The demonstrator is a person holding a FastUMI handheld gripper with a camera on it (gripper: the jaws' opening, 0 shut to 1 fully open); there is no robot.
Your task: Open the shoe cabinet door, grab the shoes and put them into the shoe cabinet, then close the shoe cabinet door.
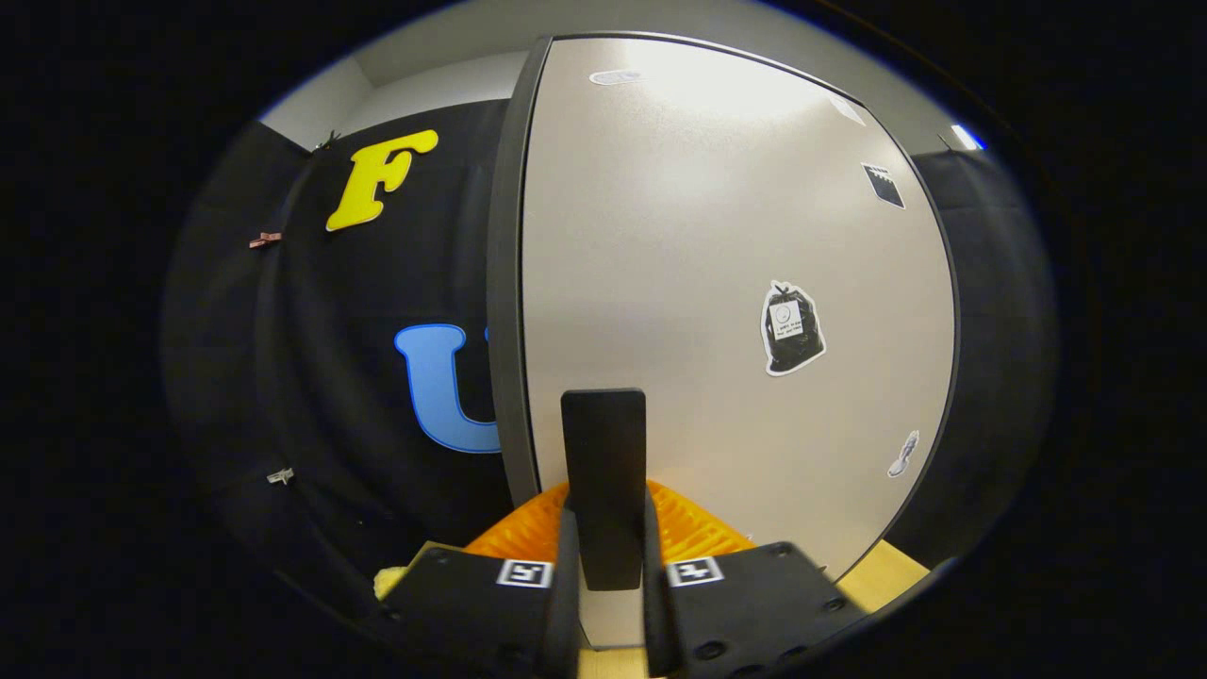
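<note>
The shoe cabinet door [717, 264] is a pale matte panel with a dark edge strip [505, 283] along its left side, and it stands close in front of me. A flat black upright handle [603, 453] sticks out from the door's lower part. My gripper [606, 542] is shut on this handle, and the fingers [566, 566] press on its lower half from both sides. The handle's top rises above the fingertips.
Stickers dot the door: a black bag-shaped one [792, 328] right of the handle and small ones near the door's right edge [902, 455]. The black booth cloth [311, 377] hangs left of the door. A light wooden surface [886, 575] shows below the door at the right.
</note>
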